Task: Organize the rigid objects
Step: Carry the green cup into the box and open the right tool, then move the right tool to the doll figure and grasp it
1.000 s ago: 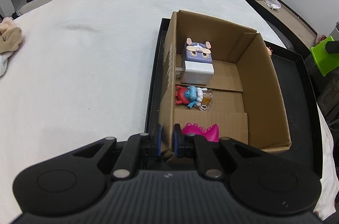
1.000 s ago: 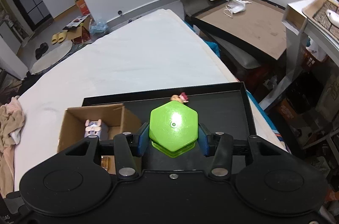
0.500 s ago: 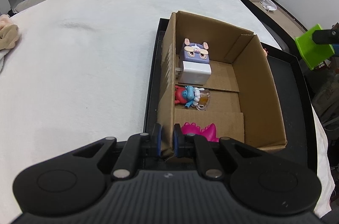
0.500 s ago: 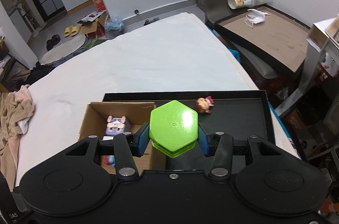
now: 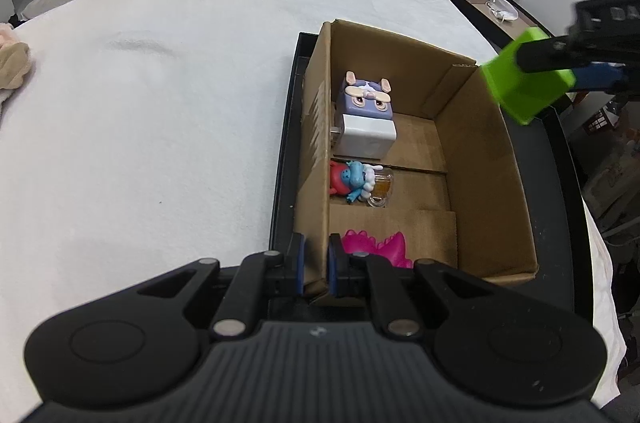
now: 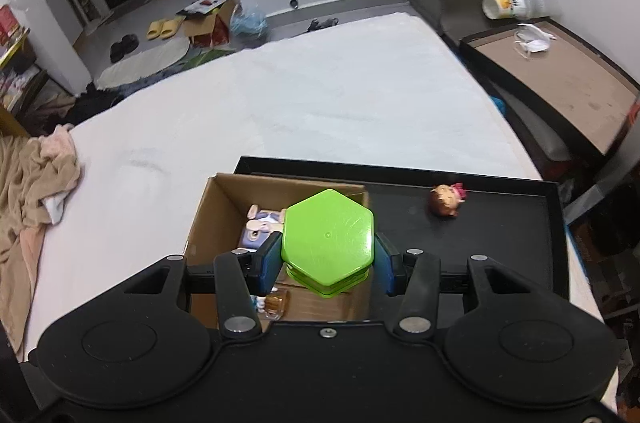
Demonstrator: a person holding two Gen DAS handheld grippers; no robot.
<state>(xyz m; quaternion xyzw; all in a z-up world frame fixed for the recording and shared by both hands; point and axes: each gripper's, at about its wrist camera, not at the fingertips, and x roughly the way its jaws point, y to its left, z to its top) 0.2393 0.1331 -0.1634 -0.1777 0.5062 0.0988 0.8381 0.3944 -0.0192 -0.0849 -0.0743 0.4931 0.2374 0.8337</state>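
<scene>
My left gripper is shut on the near left wall of the cardboard box, which stands in a black tray. Inside lie a purple animal cube, a white block, a red and blue figure with a small mug and a pink dinosaur. My right gripper is shut on a green hexagonal block, held above the box's right side; the block also shows in the left wrist view. A small doll head lies on the tray.
The tray sits on a white cloth-covered surface. A beige cloth lies at the far left. A side table with a tipped cup and a mask stands to the right.
My right gripper has carried the green block leftward from over the tray to above the box. My left gripper has stayed clamped on the box wall.
</scene>
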